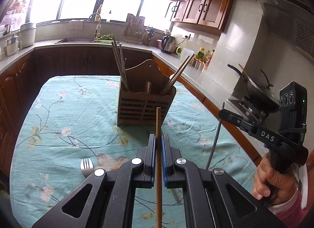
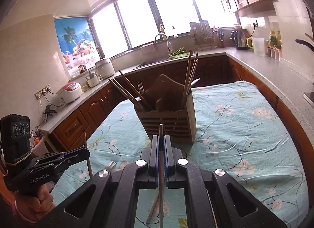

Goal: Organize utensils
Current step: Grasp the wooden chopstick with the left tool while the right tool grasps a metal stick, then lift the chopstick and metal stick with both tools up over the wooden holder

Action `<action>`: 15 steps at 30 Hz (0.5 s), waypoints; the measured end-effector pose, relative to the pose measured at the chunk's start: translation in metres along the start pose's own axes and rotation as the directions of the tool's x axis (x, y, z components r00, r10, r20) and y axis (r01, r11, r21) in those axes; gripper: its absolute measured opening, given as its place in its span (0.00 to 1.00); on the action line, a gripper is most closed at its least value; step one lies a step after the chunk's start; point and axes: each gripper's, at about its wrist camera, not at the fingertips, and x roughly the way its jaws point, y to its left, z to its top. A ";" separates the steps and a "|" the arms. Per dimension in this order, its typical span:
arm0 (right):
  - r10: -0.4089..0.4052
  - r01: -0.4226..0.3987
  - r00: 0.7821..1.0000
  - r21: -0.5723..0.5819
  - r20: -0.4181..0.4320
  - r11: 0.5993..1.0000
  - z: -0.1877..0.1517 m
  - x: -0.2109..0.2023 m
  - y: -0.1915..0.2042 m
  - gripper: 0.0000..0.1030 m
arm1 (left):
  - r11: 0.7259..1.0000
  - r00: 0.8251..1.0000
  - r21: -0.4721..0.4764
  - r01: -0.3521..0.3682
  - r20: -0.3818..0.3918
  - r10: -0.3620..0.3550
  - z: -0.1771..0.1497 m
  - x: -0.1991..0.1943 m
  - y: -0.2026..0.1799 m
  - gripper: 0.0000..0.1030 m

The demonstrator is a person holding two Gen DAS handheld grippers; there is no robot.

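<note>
Left gripper [image 1: 159, 139] clamped a wooden chopstick [image 1: 158, 121] | right gripper [image 2: 161, 139] pinched a metal chopstick [image 2: 161, 129] | I faced the wooden holder [image 1: 145, 98] mid-tablecloth [image 1: 64, 114] | lift tips above the rim, drop each upright into its chopstick slot | fork [image 1: 86, 166] lay near the front edge.

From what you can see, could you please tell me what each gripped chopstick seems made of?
Left gripper: tan matte chopstick, probably wood or bamboo, warm even colour. Right gripper: grey slim chopstick, likely metal, faint cool sheen.
</note>
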 end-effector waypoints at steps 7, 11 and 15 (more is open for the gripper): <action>0.000 0.000 0.999 -0.005 0.050 1.000 0.014 -0.009 0.002 0.04 | 1.000 0.999 -0.018 -0.015 0.045 0.016 0.005 -0.015 0.009 0.03; 0.002 -0.001 0.998 -0.004 0.059 1.000 0.019 -0.008 0.002 0.04 | 1.000 0.997 -0.024 -0.021 0.070 0.023 0.010 -0.016 0.011 0.03; 0.000 0.000 0.997 -0.004 0.073 1.000 0.022 -0.007 0.002 0.04 | 0.999 0.994 -0.030 -0.027 0.106 0.030 0.018 -0.018 0.014 0.03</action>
